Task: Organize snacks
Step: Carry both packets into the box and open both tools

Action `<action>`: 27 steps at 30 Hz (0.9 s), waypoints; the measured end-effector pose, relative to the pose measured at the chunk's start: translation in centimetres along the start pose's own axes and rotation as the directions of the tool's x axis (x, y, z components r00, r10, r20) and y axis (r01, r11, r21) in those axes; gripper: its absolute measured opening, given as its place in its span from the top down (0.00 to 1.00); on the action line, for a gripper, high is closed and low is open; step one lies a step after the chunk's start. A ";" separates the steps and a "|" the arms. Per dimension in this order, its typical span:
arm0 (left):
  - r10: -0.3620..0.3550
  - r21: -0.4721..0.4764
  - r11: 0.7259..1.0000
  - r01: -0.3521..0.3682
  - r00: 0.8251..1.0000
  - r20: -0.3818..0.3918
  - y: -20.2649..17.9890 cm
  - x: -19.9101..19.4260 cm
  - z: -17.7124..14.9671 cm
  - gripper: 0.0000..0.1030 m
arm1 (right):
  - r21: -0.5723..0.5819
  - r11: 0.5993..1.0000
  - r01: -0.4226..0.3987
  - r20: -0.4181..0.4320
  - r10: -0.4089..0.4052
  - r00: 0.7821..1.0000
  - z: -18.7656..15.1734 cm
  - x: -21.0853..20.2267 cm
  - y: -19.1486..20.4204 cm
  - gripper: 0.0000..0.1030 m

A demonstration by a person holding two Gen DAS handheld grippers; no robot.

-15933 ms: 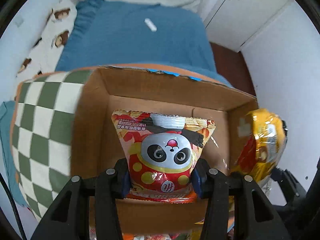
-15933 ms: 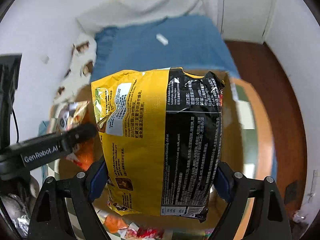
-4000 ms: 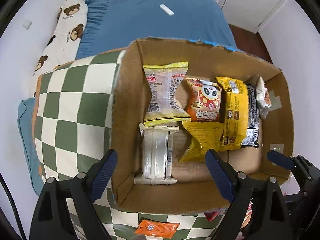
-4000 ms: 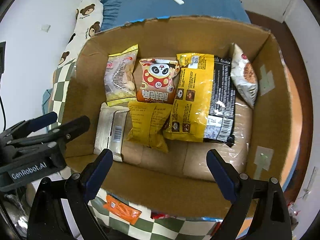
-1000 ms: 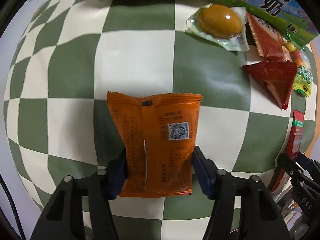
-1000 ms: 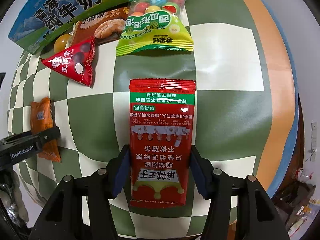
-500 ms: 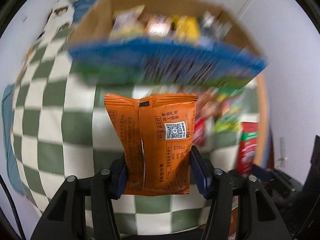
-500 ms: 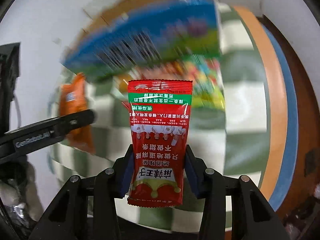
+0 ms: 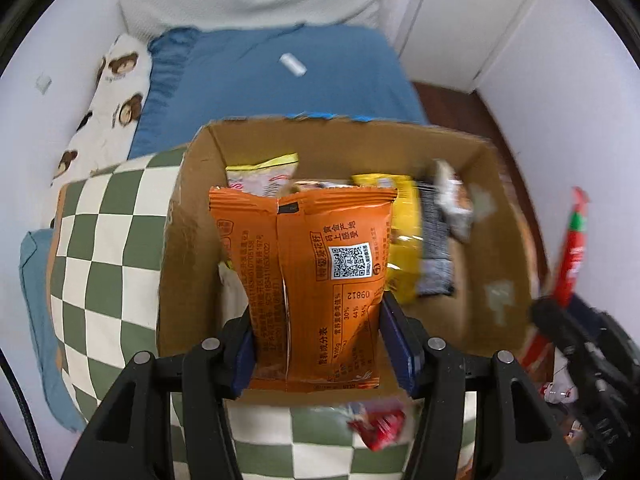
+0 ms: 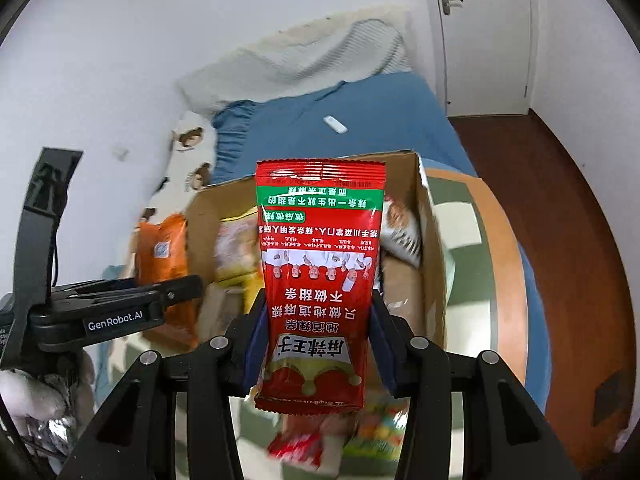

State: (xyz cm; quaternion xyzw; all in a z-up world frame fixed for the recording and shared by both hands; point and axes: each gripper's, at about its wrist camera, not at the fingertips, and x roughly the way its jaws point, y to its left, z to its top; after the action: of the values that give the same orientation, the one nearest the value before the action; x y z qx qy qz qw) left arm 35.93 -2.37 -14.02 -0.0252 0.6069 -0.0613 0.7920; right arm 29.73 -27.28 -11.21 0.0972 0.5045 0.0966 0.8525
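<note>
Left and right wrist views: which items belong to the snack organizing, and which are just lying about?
Job:
orange snack packet in left gripper
red snack packet in right gripper
cardboard box

Lying about:
bear-print pillow
blue bedsheet

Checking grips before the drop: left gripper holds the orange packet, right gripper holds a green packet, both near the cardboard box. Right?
Not quite: the right gripper holds a red packet, as the right wrist view shows. The left gripper does hold the orange packet, both near the cardboard box.

One open brown cardboard box, one orange foil snack packet, one red plastic snack packet and two black two-finger grippers are counted.
</note>
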 end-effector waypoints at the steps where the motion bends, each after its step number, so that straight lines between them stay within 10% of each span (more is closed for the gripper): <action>1: 0.026 -0.010 1.000 -0.027 0.999 -0.028 0.4 1.6 1.0 0.49 | -0.002 1.000 0.015 -0.017 -0.015 1.000 0.7 1.2 -0.2 0.53; 8: 0.164 0.069 0.986 -0.154 0.974 -0.158 0.7 9.0 1.8 0.49 | -0.049 0.995 0.085 -0.118 -0.091 0.989 1.8 6.6 -1.2 0.53; 12: 0.125 0.047 0.992 -0.117 0.959 -0.253 0.9 12.0 1.8 0.47 | -0.040 0.995 0.096 -0.167 -0.101 0.981 0.8 8.3 -1.7 0.52; 15: 0.107 0.020 0.994 -0.105 0.961 -0.257 1.5 12.2 1.9 0.46 | -0.017 0.995 0.097 -0.233 -0.099 0.968 0.7 9.7 -2.2 0.37; 19: 0.082 -0.013 0.996 -0.088 0.962 -0.262 2.4 11.8 2.1 0.08 | -0.022 0.993 0.113 -0.264 -0.114 0.958 0.6 11.1 -2.5 0.12; 27: 0.078 -0.029 0.996 -0.086 0.975 -0.210 2.2 9.7 1.5 0.08 | -0.030 0.993 0.116 -0.274 -0.120 0.954 0.6 10.6 -1.4 0.05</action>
State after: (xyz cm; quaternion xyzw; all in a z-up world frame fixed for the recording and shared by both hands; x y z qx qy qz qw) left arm 40.00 -1.49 -23.19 -0.0084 0.6881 -0.0193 0.7253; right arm 35.34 -25.86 -20.23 0.0469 0.6224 0.0614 0.7789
